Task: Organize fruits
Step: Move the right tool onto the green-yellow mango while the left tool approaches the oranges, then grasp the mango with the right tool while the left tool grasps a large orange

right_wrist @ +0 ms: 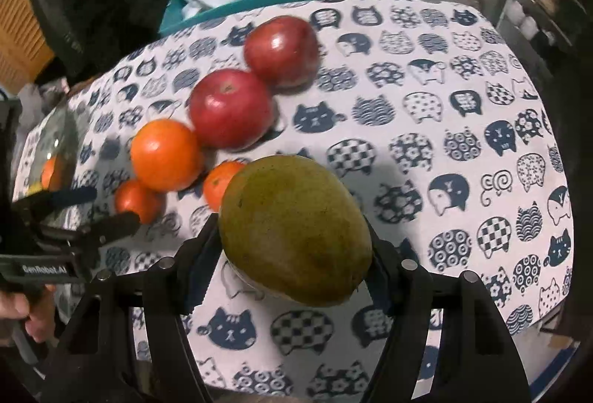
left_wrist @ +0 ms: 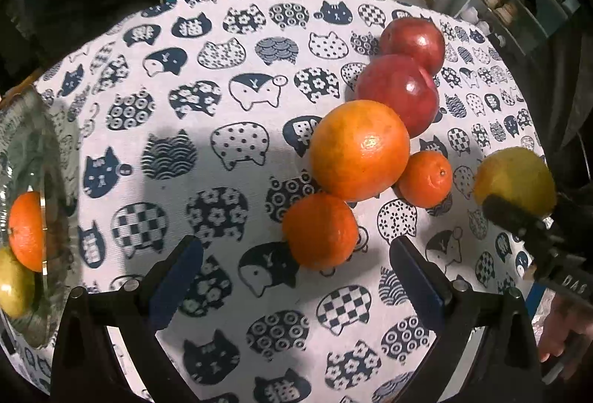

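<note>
Right tool clamped on the mango above the tabletop, left tool spread empty near an orange; best carried level, squeeze steady, toward the glass bowl

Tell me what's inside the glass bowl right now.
Inside the glass bowl, at the left edge of the left view, sit an orange and a yellow-green fruit below it. The frame edge cuts off the rest of the bowl, so anything more is unseen.

Both wrist cams look steeply down, close; shared: fruit row, cloth.
</note>
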Available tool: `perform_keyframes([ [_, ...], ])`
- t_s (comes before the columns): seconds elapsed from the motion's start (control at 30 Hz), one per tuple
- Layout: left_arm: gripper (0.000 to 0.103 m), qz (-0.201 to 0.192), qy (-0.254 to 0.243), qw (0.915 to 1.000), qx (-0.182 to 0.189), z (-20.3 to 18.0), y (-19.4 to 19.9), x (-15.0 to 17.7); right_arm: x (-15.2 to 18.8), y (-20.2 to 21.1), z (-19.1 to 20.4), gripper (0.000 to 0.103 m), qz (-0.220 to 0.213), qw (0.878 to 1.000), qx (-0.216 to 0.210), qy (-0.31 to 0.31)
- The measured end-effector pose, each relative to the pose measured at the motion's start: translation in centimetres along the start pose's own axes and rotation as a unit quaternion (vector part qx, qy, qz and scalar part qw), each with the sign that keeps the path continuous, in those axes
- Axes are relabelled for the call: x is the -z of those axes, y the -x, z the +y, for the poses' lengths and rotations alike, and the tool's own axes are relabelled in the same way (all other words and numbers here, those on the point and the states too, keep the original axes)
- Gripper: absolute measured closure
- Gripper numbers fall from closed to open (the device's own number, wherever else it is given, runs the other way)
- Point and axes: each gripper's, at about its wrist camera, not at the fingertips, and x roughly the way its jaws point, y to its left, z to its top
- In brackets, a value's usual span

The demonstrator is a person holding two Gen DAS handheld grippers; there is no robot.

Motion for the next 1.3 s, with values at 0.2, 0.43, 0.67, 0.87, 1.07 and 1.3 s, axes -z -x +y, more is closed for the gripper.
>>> perform_keyframes([
  [0.2,0.024,0.022,0.013,0.9996,0.008,-0.1,-1.5,-0.2,-0.5,-0.8,-1.0,0.033,-0.004,1.000,0.005,-0.009],
  [0.43,0.058,0.019,-0.004,0.9996,0.020,-0.9,-1.4,-0.4,-1.1,-1.2,-0.4,0.033,-0.009,1.000,0.006,-0.001],
  [0.67,0.060,0.000,-0.011,0.9999,-0.006,-0.6,-0.6,-0.2,-1.4,-1.2,0.1,0.033,-0.014,1.000,0.004,0.003],
  [0.87,0.060,-0.021,-0.009,0.9997,-0.010,0.0,1.4,-0.2,-1.9,-0.3,0.7,0.033,-0.029,1.000,0.001,0.008],
  [1.07,0.060,-0.048,-0.013,0.9987,-0.010,0.4,3.9,-0.1,-2.3,1.0,1.3,0.033,-0.047,0.999,-0.002,0.010],
  [1.3,0.060,-0.080,-0.020,0.9964,-0.017,0.1,6.4,0.0,-2.8,2.8,2.3,0.033,-0.071,0.997,-0.003,0.019],
])
